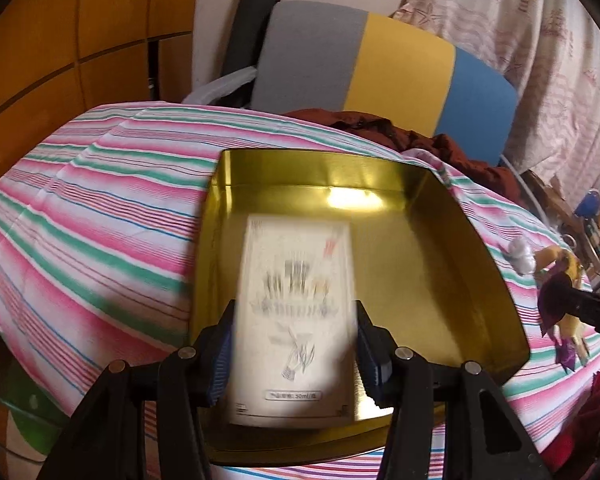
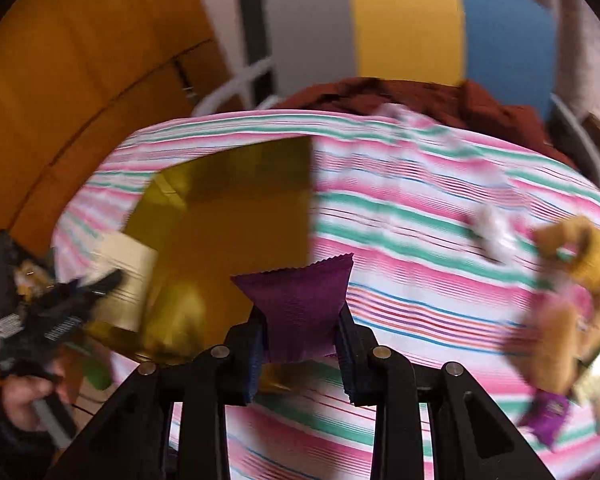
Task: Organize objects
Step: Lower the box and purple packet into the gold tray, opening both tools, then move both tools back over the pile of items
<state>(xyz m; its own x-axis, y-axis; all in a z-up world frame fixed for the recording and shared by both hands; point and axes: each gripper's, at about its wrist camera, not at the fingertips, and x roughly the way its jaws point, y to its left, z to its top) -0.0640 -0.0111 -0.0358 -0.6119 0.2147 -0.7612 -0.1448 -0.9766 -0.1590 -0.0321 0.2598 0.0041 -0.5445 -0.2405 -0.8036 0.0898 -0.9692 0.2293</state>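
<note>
So on my left cam I've got a white box [image 1: 296, 320] with some blurry print on it, flat and rectangular, pale cream face. The left claw [image 1: 296, 344] is clamped on it, blue pads [image 1: 220, 360] pressed to both long sides near the bottom end. The box hangs inside the gold tin [image 1: 480, 260], toward its left half; can't tell if it's touching the floor of the tin, too much motion blur. The tin is open, shiny gold inside, sitting on the striped cloth [image 1: 100, 208] that covers the desk.

Further right in that view there's a small white wad [image 1: 520, 254] on the cloth, then the other claw coming in from the edge with a purple and yellow bundle of wrappers around it.

On my right cam, the tin [image 2: 228, 208] is off to the left with the white box [image 2: 128, 276] and the left claw [image 2: 96, 284] at its near corner, a hand [image 2: 20, 396] below that. Dead centre, the right claw [image 2: 300, 340] is closed on a purple packet [image 2: 300, 300] with crimped zigzag edges, pinched at its lower half, held up over the cloth just right of the tin. To the far right there's a blurry pile of snacks [image 2: 572, 300], yellowish and purple, lying on the cloth.
</note>
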